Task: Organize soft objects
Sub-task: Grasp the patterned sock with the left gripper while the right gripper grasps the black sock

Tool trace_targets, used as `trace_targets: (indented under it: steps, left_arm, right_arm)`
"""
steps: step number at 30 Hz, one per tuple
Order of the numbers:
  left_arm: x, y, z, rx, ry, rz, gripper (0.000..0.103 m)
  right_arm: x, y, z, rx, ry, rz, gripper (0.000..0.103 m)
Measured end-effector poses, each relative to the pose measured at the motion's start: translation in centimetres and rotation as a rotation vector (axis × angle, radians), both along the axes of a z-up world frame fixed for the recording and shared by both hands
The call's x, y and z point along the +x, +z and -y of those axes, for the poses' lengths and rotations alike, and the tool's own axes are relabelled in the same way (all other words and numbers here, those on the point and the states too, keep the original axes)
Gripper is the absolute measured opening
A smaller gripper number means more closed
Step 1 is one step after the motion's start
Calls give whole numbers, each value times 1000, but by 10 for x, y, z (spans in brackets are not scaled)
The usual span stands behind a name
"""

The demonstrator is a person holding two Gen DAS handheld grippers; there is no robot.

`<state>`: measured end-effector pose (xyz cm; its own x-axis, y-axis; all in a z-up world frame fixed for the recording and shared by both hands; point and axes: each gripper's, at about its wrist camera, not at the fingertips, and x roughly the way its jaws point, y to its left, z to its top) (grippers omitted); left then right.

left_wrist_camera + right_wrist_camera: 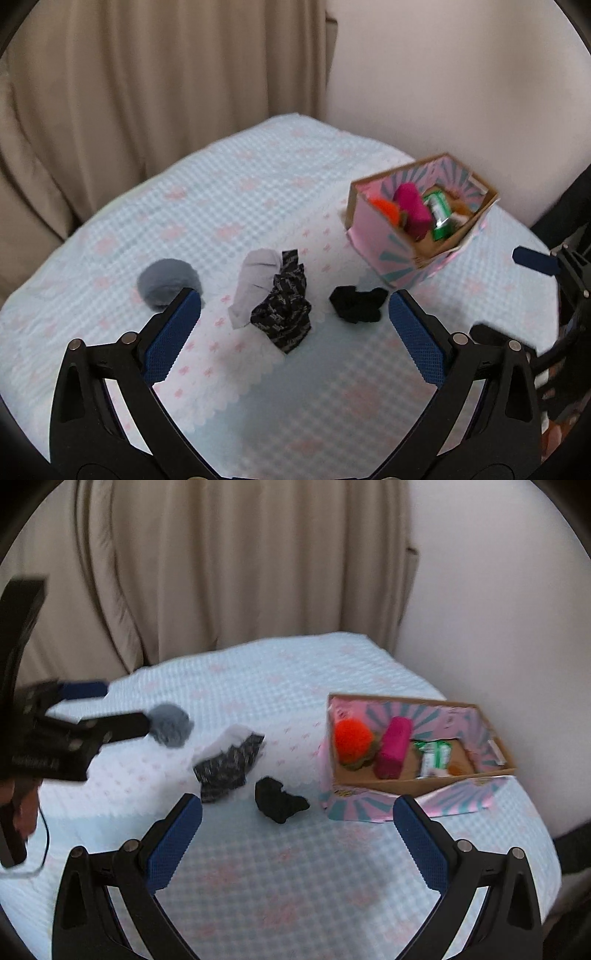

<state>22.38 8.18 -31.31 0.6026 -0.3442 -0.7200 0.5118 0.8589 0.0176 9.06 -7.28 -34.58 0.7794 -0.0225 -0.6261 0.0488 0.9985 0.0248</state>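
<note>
Both grippers hang over the bed point(110, 206) and hold nothing. The left gripper point(293, 310) has its two blue fingers wide apart, and so does the right gripper point(297, 814).

Four soft things lie loose in the middle of the left wrist view: a gray ball point(168, 282) at the left, a white sock point(251, 284) touching a black patterned sock point(286, 314), and a small black sock point(356, 303) near the box. The picking step looks like it is about to start. In the right wrist view the black sock sits between the right fingers, so I think it is next: go down, pinch it, lift it.

The pink box point(373, 236) sits at the right. Inside are an orange pom-pom point(352, 740), a pink roll point(393, 747) and a green packet point(434, 757), with room left.
</note>
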Motion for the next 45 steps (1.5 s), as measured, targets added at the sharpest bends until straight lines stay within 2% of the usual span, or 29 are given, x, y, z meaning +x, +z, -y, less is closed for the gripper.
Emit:
trace_targets:
  steps: [4, 8, 10, 15, 21, 25, 31, 33, 36, 45]
  left_arm:
    - [29, -43, 6, -4, -11, -15, 97]
    - [55, -86, 18, 3, -11, -60, 88]
    - [63, -105, 25, 15, -12, -74, 87]
    - [77, -136, 36, 51, -18, -85, 82]
    - [95, -167, 46, 104, -2, -118, 72]
    - [101, -177, 46, 132, 10, -136, 53]
    - [97, -174, 42, 114, 23, -135, 37]
    - [95, -173, 43, 118, 19, -128, 35]
    - [94, -171, 43, 115, 20, -129, 31]
    - [88, -151, 37, 72, 51, -121, 29]
  right_arm:
    - [29, -47, -7, -18, 28, -5, 102]
    - [59, -86, -14, -25, 57, -27, 92]
    - [73, -104, -16, -18, 63, -39, 91]
    - [95, -132, -20, -24, 51, -42, 90]
    - [120, -154, -26, -31, 83, -80, 73]
    - [134, -164, -26, -18, 91, -103, 64]
    - [139, -161, -25, -9, 95, -105, 44]
    - [140, -159, -26, -15, 100, -107, 33]
    - [141, -157, -26, -14, 104, -106, 29]
    - [136, -140, -27, -5, 107, -81, 25]
